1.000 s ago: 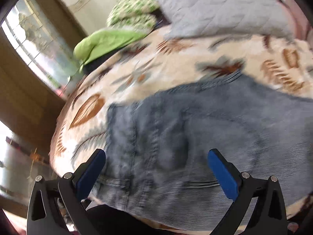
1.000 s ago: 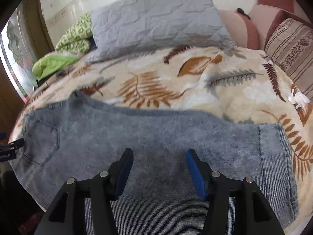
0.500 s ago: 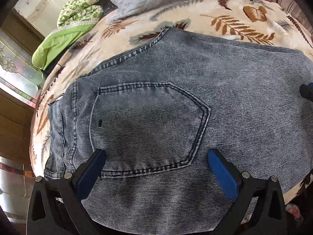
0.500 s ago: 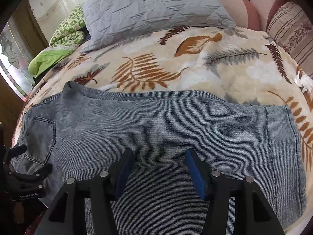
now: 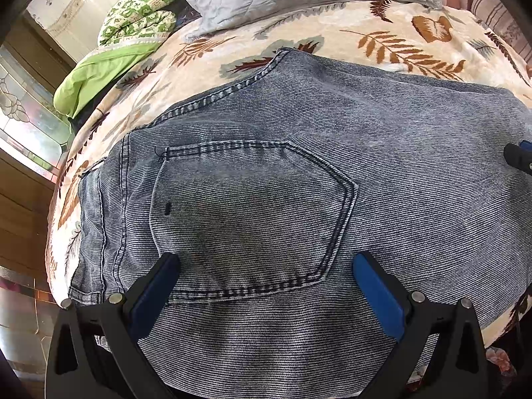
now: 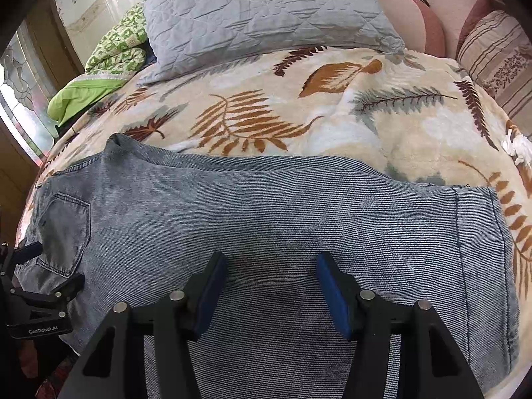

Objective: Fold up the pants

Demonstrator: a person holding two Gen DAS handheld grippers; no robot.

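Note:
Grey-blue denim pants [image 5: 299, 166] lie flat on the bed, folded lengthwise, back pocket [image 5: 252, 212] up, waistband at the left, hem [image 6: 482, 249] at the right. My left gripper [image 5: 266, 276] is open and empty, just above the pocket's near seam. My right gripper [image 6: 271, 282] is open and empty over the middle of the leg [image 6: 266, 219]. The left gripper also shows at the left edge of the right wrist view [image 6: 43, 269]. The right gripper's tip shows at the right edge of the left wrist view [image 5: 520, 159].
The bed has a cream leaf-print blanket [image 6: 299, 116]. A grey quilted pillow [image 6: 259, 13], a green patterned quilt [image 6: 113, 53], pink cushions [image 6: 432, 20] and a striped pillow [image 6: 498, 56] lie at the back. A window [image 5: 23, 116] and wooden wall stand at the left.
The left gripper swung from the waistband end to over the back pocket. The right gripper stayed over the leg. The pants lie as before.

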